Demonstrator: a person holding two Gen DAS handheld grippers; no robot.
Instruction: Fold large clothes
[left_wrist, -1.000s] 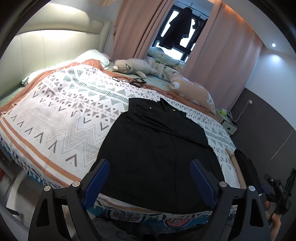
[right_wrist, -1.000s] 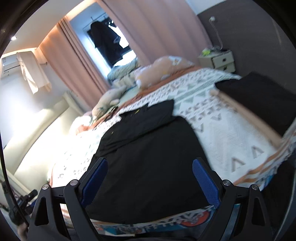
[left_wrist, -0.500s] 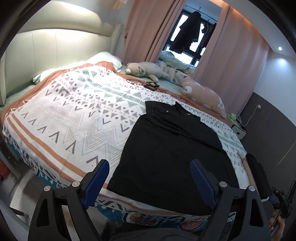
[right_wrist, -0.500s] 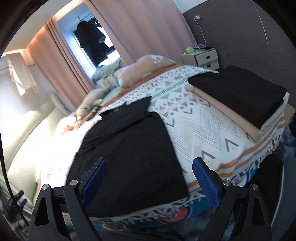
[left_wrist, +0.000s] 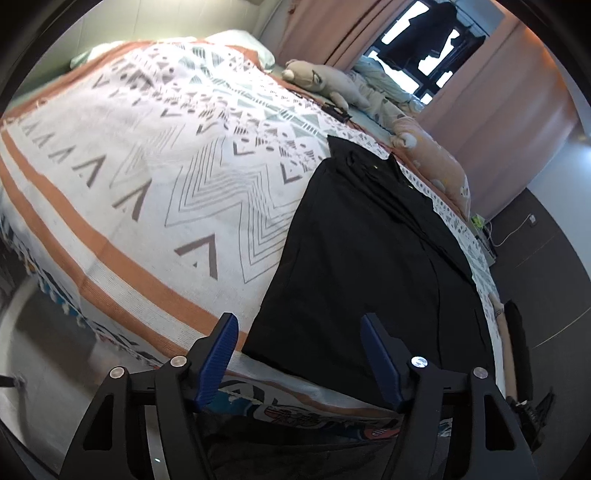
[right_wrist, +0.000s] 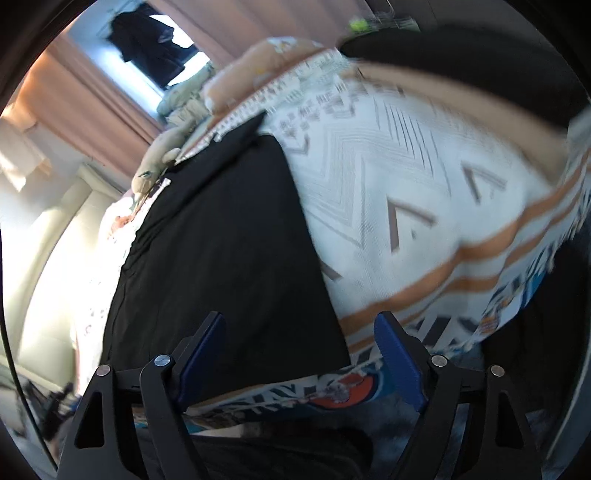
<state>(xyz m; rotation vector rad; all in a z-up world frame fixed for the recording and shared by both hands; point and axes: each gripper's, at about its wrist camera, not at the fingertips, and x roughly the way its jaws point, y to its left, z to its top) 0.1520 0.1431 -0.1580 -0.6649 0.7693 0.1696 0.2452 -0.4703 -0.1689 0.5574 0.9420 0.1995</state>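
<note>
Across the bed, on that zigzag blanket, lies the black garment, flat, with its hem right at the foot edge nearest the person. Makes sense: spread out smooth like that, the bottom corners are easy to grab for a fold up toward the collar end.

Left gripper hangs just off the garment's near-left corner, and right gripper sits over its near-right corner, so each one's lined up with its own corner. Neither is pinching anything; the jaws on both are spread with cloth showing between them but no pads touching it, far as I can tell. Right view is pretty blurry though.

Compared with a second ago, both grippers have dropped a lot closer to the hem. The garment fills way more of each view and the window's slid up to the top. Both sets of jaws have just been closing in a bit too, still empty. Garment itself hasn't budged.

Off to the garment's right there's a folded pile already stacked.
</note>
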